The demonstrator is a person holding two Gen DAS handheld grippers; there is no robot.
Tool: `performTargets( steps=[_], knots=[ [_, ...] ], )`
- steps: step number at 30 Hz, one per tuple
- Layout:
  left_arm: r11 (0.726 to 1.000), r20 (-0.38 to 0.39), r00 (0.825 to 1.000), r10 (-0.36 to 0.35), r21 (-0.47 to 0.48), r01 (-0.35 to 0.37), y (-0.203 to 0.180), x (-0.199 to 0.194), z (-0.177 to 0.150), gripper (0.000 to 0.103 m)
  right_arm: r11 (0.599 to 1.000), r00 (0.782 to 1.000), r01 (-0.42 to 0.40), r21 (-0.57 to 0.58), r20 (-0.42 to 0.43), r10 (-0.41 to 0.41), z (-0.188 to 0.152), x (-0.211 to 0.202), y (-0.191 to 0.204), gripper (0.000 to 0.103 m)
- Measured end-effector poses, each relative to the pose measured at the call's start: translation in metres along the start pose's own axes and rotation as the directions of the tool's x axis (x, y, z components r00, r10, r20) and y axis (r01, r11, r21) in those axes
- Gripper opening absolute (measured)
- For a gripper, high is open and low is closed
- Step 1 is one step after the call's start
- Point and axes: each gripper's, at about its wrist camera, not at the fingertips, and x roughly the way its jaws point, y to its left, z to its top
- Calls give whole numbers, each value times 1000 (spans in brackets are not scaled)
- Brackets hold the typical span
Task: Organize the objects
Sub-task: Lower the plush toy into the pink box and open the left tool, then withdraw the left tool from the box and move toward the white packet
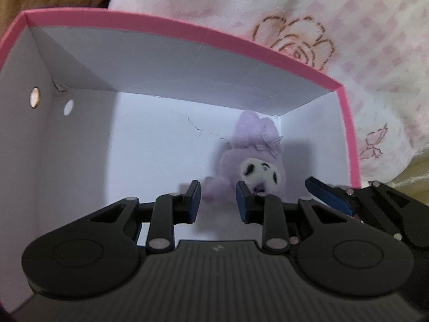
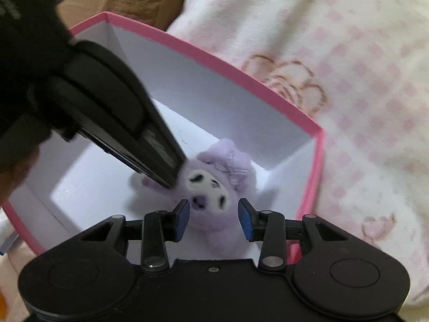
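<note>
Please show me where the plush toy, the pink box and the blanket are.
plush toy (image 2: 211, 185): right wrist view, on its white face.
pink box (image 1: 171, 25): left wrist view, on its far rim.
blanket (image 2: 362, 53): right wrist view, on its checked fabric.

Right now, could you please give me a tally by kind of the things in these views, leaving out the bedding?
Plush toys: 1, the purple plush
Boxes: 1, the pink-rimmed box
Grippers: 2, the left gripper and the right gripper
Total: 4

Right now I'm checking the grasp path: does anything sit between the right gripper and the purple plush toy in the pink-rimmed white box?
Nothing separates the right gripper from the purple plush toy, which lies right at its fingertips inside the pink-rimmed white box. Only the left gripper crowds the toy's side with its tip.
</note>
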Motion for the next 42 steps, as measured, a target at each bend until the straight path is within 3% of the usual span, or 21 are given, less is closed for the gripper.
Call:
performTargets(
  steps=[5, 9, 12, 14, 16, 18, 21, 31, 42],
  knots=[
    [1000, 19, 1000, -6, 22, 6, 0, -22, -11, 28, 989, 995, -98, 114, 35, 95, -12, -20, -13, 45],
    [1000, 18, 1000, -10, 22, 9, 5, -43, -20, 28, 947, 966, -257, 191, 86, 244, -22, -42, -21, 45],
    [1000, 14, 1000, -17, 19, 17, 6, -60, -30, 28, 935, 954, -293, 202, 121, 273, -35, -61, -17, 45],
    [999, 20, 1000, -18, 30, 17, 6, -77, -36, 28, 923, 947, -314, 222, 141, 288, -39, -43, -54, 45],
    [998, 37, 999, -16, 55, 14, 1, -90, -44, 28, 915, 939, -335, 226, 165, 303, -29, -52, -59, 46],
    [997, 52, 999, -10, 78, 6, -3, -106, -50, 31, 914, 933, -344, 214, 183, 308, -32, -67, -60, 49],
    [994, 57, 998, 17, 110, -23, -11, -130, -61, 36, 920, 931, -337, 199, 215, 295, -50, -97, -58, 65],
    [985, 79, 996, 33, 164, -46, -25, -189, -92, 66, 927, 929, -316, 204, 266, 258, -53, -143, -45, 92],
    [967, 85, 995, 44, 246, -63, -33, -230, -119, 90, 911, 926, -333, 244, 269, 266, -61, -187, -41, 94]
  ],
)
